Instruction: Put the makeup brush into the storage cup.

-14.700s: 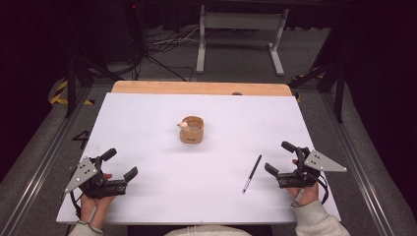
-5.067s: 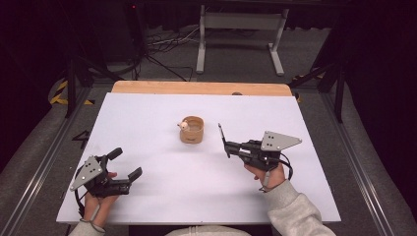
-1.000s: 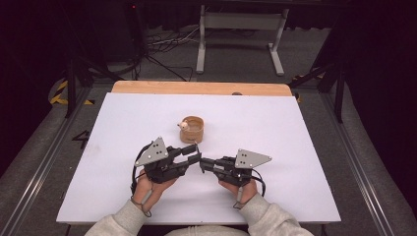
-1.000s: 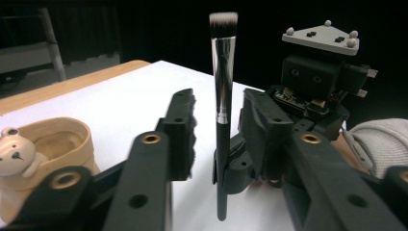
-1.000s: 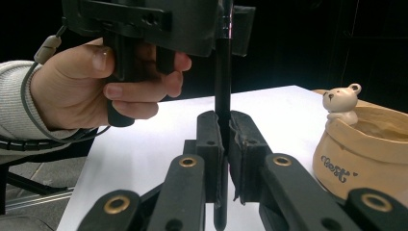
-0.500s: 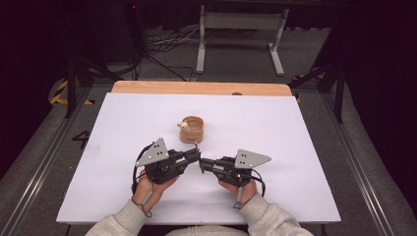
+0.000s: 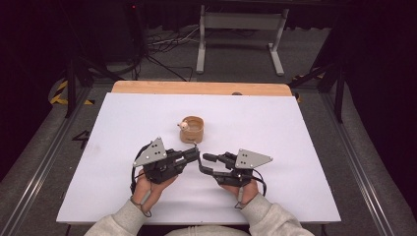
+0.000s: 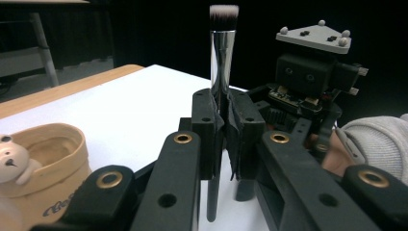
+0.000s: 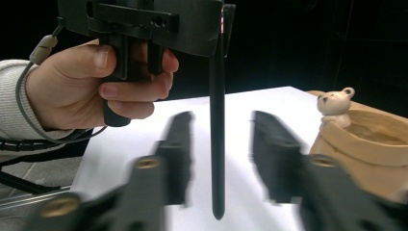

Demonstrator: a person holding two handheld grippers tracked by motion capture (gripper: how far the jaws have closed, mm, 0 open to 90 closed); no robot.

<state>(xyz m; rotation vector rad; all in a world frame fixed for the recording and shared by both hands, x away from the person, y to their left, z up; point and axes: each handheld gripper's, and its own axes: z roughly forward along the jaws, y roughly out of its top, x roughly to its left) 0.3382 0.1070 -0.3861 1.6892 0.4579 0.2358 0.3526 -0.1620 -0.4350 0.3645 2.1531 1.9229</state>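
Observation:
A makeup brush (image 8: 223, 48) with a black handle (image 9: 217, 144), a silver ferrule and a white-tipped head stands upright above the table. My left gripper (image 8: 223, 125) is shut on its handle. In the high view it (image 7: 198, 153) sits just in front of a tan cup (image 7: 192, 129) with a small bear on its rim. My right gripper (image 9: 221, 127) faces it from the right (image 7: 204, 163). Its jaws have just been opening, and they stand apart on either side of the handle without touching it.
The white table top (image 7: 295, 128) stretches out to both sides, with a wooden strip (image 7: 196, 87) along its far edge. The cup (image 9: 365, 149) stands close behind the two grippers. Dark floor, cables and a metal stand lie beyond the table.
The right gripper's jaws have spread off the brush handle, and the left gripper's jaws have come together on it. Both hands have stayed where they were. Seconds ago the right gripper alone carried the brush.

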